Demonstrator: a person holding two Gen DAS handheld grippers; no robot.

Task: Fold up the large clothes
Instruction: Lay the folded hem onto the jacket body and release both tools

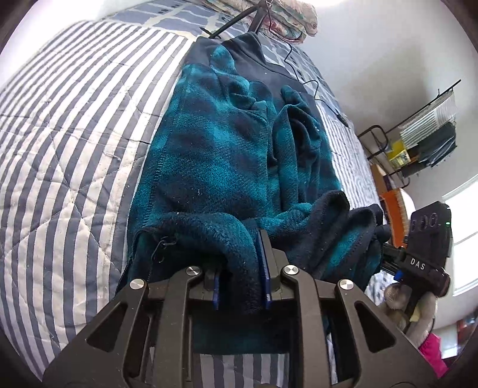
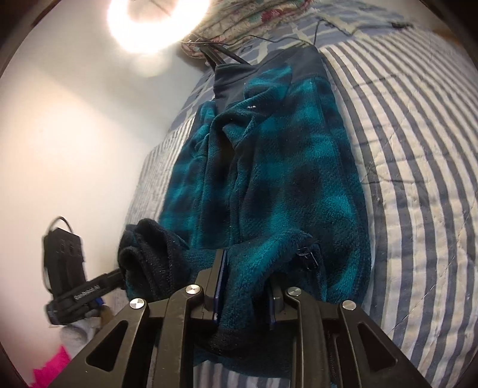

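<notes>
On the striped bed (image 1: 59, 149), the teal fleece garment (image 1: 215, 155) lies lengthwise with sides folded inward; left gripper (image 1: 242, 277) and right gripper (image 2: 245, 286) each clasp its near hem, crosswise fold apparently remaining.

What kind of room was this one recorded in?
Most likely a bedroom: a fleece jacket lies on a bed with a striped quilt, a floral pillow at its head, and a clothes rack by the wall.
</notes>
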